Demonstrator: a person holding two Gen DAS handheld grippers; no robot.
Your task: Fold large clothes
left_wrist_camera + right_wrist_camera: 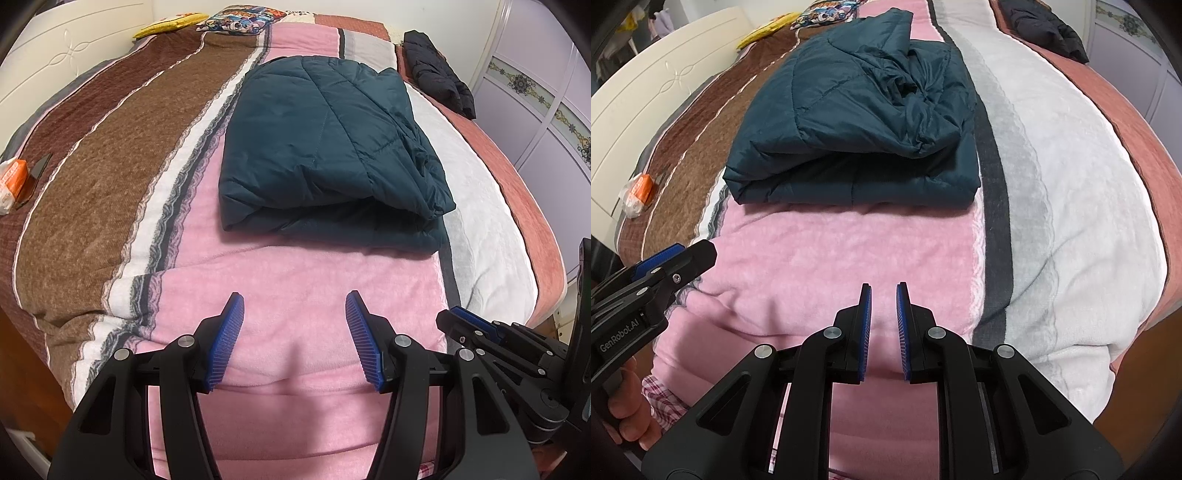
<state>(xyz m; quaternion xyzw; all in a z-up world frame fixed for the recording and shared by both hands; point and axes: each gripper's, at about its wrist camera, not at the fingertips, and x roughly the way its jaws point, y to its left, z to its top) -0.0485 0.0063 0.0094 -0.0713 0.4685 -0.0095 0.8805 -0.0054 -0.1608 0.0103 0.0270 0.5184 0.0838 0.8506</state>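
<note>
The teal quilted jacket (325, 147) lies on the bed (280, 295), on the pink stripe of the blanket, already doubled over into a fat rectangular bundle w/ the folded edge facing the person. Looks pretty much done to me: layers stacked, no sleeve hanging out, though the right-hand top of the bundle is still a bit bunched and wrinkly, so maybe a tidy-up press is left. Both tools hang short of the jacket, on the near side of it, not touching it. The left hand-held gripper (294, 314) has its blue pads well apart, nothing between them, just pink blanket below. The right hand-held gripper (883, 295) has its pads close together w/ a narrow slit left, also empty. A 2nd dark garment (439, 74) sits crumpled beyond the jacket, toward the far right corner of the bed; can't tell if that's folded or next in line. Probably that's what remains, if anything.
</note>
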